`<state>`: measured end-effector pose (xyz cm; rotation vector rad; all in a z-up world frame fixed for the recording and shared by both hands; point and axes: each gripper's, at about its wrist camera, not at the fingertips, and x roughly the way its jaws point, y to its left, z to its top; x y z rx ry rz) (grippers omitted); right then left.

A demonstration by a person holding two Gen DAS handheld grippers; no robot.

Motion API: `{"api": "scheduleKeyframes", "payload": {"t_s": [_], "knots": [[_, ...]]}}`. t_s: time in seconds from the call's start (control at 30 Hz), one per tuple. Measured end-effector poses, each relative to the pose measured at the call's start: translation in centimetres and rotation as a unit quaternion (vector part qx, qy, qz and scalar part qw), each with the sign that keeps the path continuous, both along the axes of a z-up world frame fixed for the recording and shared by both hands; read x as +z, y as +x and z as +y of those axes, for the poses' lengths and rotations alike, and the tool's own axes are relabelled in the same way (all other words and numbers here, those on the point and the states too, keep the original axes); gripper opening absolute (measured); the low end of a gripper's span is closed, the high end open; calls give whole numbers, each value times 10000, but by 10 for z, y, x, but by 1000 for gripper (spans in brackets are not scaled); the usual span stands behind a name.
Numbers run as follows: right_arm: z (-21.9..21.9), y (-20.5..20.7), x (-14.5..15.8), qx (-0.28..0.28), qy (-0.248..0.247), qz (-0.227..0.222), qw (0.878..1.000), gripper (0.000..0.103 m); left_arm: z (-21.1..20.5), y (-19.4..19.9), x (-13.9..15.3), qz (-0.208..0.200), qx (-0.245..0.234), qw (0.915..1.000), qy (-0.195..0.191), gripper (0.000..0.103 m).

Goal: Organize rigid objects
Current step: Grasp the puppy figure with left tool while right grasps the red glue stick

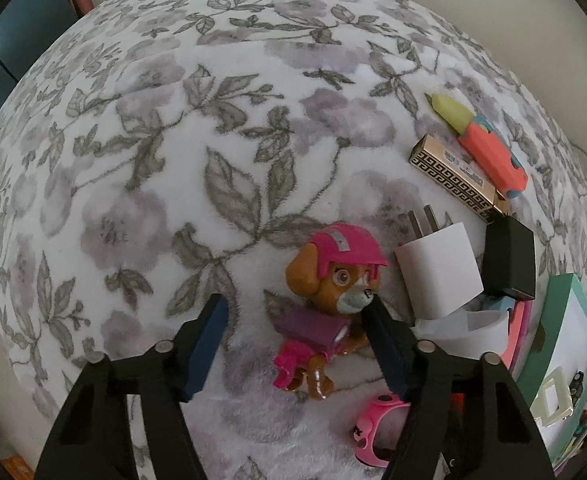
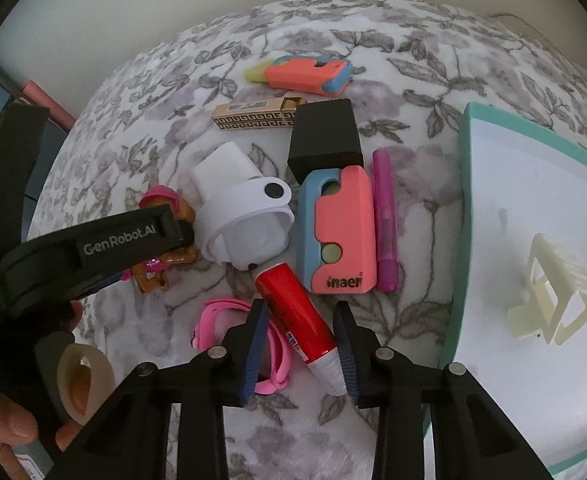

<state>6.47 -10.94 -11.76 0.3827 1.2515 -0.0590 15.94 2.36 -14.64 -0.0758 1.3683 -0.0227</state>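
Note:
A toy dog with a pink helmet [image 1: 333, 304] lies on the floral blanket. My left gripper [image 1: 297, 312] is open around it, the right finger touching its snout; the dog also shows in the right wrist view [image 2: 165, 240] behind the left gripper's body. My right gripper [image 2: 299, 320] is open around a red tube with a white cap [image 2: 301, 320], which lies between the fingers. A pink strap [image 2: 229, 320] lies under the tube. A white tray with a teal rim [image 2: 469, 208] at the right holds a cream hair clip [image 2: 553, 300].
On the blanket lie a white charger [image 2: 241, 208], a black box [image 2: 325, 136], a coral and blue toy [image 2: 337, 232], a purple marker [image 2: 385, 216], a gold patterned box [image 2: 253, 118] and a coral and yellow toy knife [image 2: 305, 74]. A roll of tape [image 2: 81, 384] is at the lower left.

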Motion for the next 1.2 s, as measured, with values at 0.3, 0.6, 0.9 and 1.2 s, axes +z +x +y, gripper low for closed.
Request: {"api": "scheduleKeyframes", "payload": {"t_s": [0.3,0.6,0.9,1.2], "knots": [[-7,-8,1,-31,-23,69,10000,32,7,-2,1,-11,85,10000,-14,65],[-2,-6,1,25,-172,64,9998,32,7,-1,0,-43,74,9999,59,65],[-2,-6,2,26,-58,54,10000,26,5,-4,7,-112,156,9998,59,45],[-3,-9,7,80,-89,12,9999,25,11,-5,14,-176,192,9996,130,38]]}}
